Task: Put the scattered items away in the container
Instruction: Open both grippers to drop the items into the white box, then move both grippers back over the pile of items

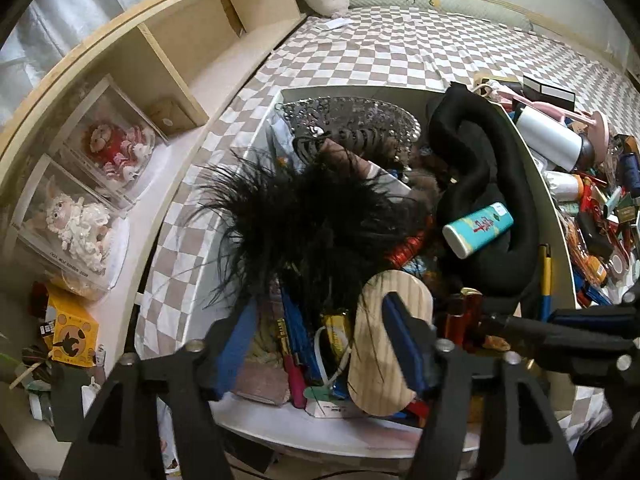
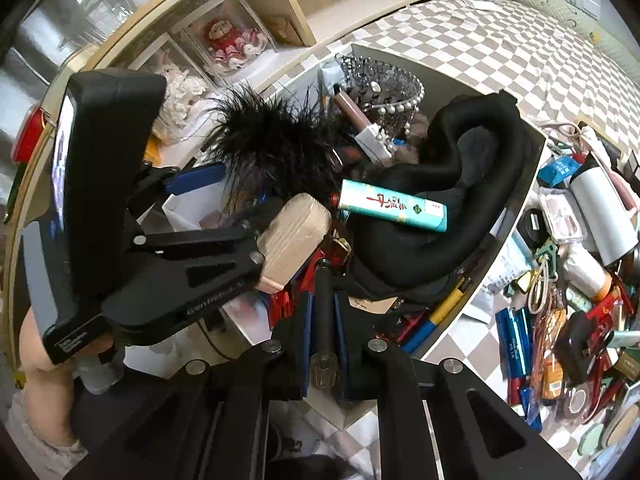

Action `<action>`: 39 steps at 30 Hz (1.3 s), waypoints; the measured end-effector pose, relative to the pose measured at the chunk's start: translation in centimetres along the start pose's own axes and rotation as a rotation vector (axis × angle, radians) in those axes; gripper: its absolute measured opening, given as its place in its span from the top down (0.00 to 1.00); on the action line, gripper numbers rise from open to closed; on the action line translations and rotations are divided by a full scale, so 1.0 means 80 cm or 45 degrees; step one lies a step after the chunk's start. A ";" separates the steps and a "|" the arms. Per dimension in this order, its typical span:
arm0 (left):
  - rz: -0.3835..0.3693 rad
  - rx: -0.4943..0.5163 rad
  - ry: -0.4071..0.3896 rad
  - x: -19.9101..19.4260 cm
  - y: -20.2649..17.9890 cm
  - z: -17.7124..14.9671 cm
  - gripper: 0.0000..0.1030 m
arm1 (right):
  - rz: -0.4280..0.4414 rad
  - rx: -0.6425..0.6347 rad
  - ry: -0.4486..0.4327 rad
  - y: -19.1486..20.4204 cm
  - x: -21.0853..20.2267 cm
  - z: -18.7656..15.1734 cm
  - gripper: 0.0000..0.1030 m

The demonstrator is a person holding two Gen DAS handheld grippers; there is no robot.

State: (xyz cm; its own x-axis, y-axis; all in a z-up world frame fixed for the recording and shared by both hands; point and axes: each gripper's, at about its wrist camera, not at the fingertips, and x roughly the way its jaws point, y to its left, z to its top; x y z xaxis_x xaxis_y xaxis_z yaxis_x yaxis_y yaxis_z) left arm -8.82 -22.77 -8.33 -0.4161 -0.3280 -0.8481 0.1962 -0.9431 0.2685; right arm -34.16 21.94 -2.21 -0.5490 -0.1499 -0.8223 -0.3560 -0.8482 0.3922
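A white container [image 1: 558, 216] sits on the checkered bed, crowded with a black feather piece [image 1: 304, 216], a black fabric roll [image 1: 476, 168], a teal tube [image 1: 478, 230], a silver beaded crown [image 1: 352, 116] and a light wooden block [image 1: 390, 340]. My left gripper [image 1: 320, 344] is open above the container's near end, and the wooden block rests against its right finger. My right gripper [image 2: 322, 320] is shut on a thin black rod [image 2: 324, 308] over the container's near rim [image 2: 516, 224]. The left gripper [image 2: 224, 204] also shows in the right wrist view, beside the wooden block [image 2: 296, 236].
Several scattered small items lie on the bed right of the container [image 2: 568, 300], among them a white cylinder [image 2: 604, 208]. A wooden shelf [image 1: 168, 76] with boxed dolls [image 1: 116, 148] stands to the left. Checkered bedding [image 1: 400, 48] stretches beyond.
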 end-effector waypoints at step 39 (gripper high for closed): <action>-0.053 0.070 -0.122 -0.038 -0.067 0.024 0.17 | -0.299 0.201 -0.146 -0.122 -0.083 -0.065 0.30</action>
State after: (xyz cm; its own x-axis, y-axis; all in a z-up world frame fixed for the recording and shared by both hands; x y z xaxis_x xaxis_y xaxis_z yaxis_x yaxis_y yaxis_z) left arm -10.30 -16.84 -6.31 -0.5062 -0.2896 -0.8123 0.1293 -0.9568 0.2606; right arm -23.14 28.59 -2.73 -0.5163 0.1072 -0.8497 -0.5915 -0.7621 0.2633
